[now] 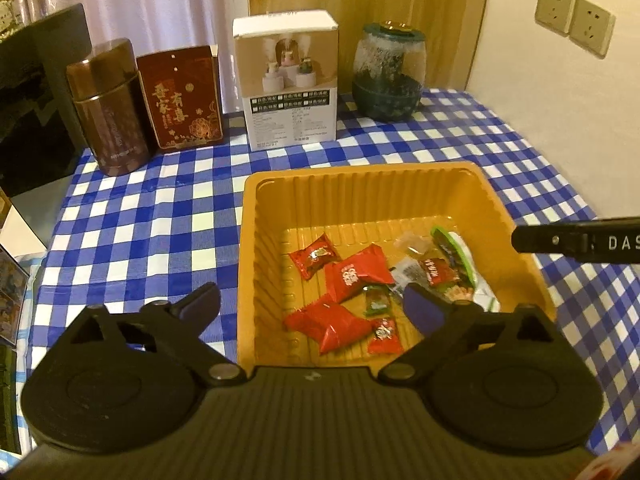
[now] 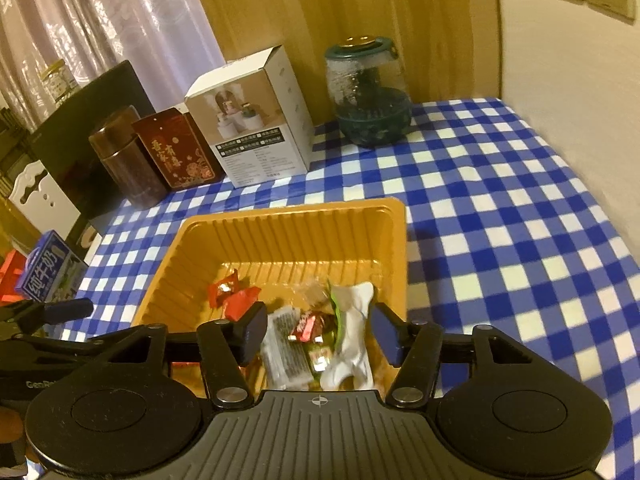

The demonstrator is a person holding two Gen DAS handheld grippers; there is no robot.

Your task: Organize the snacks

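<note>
Bench: the bench under the blue-and-white checked cloth [image 1: 400, 148] is the biggest thing here; a sleeve or a hand-held gripper dragging on the cloth could, I'd say, pull everything along with it.

Back row: a white cardboard product box [image 1: 288, 80], a clear jar with a dark green base [image 1: 387, 76], a red printed tin [image 1: 182, 98] and a brown round canister [image 1: 108, 108] stand along the far edge, well apart from the tray. A wide swing could topple one.

Tray: the orange ribbed plastic tray [image 1: 360, 192] sits near the front. It looks light, so a finger catching its rim might tip or slide it.

Snacks: the wrapped snacks lie loose in the tray's near half, among them red foil packets [image 1: 334, 322], a white packet with green trim [image 2: 352, 336] and a clear packet with black print [image 2: 286, 350]. They overlap, so a pinch could lift two at once or flick one over the wall.

Left hand-held gripper [image 1: 310, 306]: spread wide and holding nothing, one finger outside the tray's left wall, the other over the snacks. Lowered like this, it would straddle the wall.

Right hand-held gripper [image 2: 318, 334]: parted, nothing pinched, with the white and clear packets showing between its fingers. The two grippers are close and could collide.
</note>
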